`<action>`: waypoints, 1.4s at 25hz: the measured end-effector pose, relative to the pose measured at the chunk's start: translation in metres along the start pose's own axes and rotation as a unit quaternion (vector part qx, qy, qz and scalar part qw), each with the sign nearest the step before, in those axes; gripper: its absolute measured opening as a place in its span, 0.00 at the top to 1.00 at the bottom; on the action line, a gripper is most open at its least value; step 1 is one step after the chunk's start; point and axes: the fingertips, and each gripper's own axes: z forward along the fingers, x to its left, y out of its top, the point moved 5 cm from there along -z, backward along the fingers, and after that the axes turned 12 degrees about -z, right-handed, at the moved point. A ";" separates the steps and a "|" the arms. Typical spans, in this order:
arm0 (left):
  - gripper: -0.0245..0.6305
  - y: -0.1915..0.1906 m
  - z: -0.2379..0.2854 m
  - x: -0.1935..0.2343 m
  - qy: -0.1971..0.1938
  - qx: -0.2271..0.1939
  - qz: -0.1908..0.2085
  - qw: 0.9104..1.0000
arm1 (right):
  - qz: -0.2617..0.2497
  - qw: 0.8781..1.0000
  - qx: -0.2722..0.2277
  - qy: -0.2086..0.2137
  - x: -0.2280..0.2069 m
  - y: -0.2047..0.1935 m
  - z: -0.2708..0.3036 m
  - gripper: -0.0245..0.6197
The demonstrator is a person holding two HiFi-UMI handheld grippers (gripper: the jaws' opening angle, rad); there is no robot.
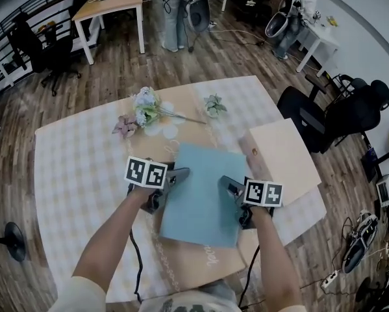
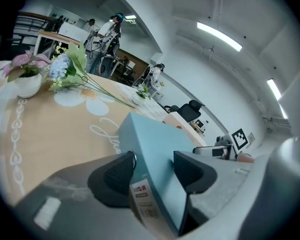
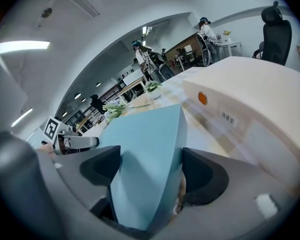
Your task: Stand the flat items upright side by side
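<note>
A flat light-blue box [image 1: 200,194] lies across the brown runner in the head view, held from both sides. My left gripper [image 1: 175,182] grips its left edge. In the left gripper view both pads press on the blue box [image 2: 157,149], one beside its barcode label. My right gripper [image 1: 230,191] holds the opposite edge, and in the right gripper view the blue box [image 3: 150,144] fills the gap between the pads. A second flat item, a beige box [image 1: 282,161], lies flat on the table to the right. It shows as a beige box [image 3: 250,99] with an orange dot.
A bunch of artificial flowers [image 1: 145,112] and a small potted plant [image 1: 213,104] lie at the far side of the checked tablecloth [image 1: 77,168]. Black office chairs [image 1: 324,119] stand off the table's right edge. Cables hang from both grippers toward me.
</note>
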 end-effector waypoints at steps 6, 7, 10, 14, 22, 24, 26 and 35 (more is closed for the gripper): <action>0.57 0.002 -0.007 -0.007 0.009 -0.003 0.010 1.000 | -0.012 1.000 -0.004 -0.003 0.005 0.005 -0.005 0.38; 0.57 0.004 -0.011 -0.009 0.010 -0.006 0.011 1.000 | -0.018 1.000 -0.007 -0.001 0.008 0.008 -0.006 0.38; 0.58 0.010 -0.025 -0.017 0.017 -0.022 0.017 0.999 | -0.042 0.999 -0.018 0.004 0.018 0.021 -0.011 0.38; 0.58 0.024 -0.051 -0.030 0.034 -0.062 0.033 0.997 | -0.090 0.995 -0.038 0.017 0.036 0.050 -0.017 0.39; 0.59 0.042 -0.110 -0.059 0.086 -0.157 0.048 0.983 | -0.192 0.977 -0.080 0.051 0.077 0.101 -0.030 0.41; 0.59 0.041 -0.124 -0.069 0.103 -0.179 0.053 0.977 | -0.215 0.971 -0.089 0.062 0.087 0.109 -0.036 0.42; 0.59 0.038 -0.142 -0.075 0.125 -0.202 0.054 0.970 | -0.239 0.963 -0.096 0.082 0.101 0.117 -0.035 0.42; 0.59 0.010 -0.196 -0.107 0.207 -0.279 0.083 0.934 | -0.324 0.926 -0.146 0.123 0.148 0.129 -0.061 0.46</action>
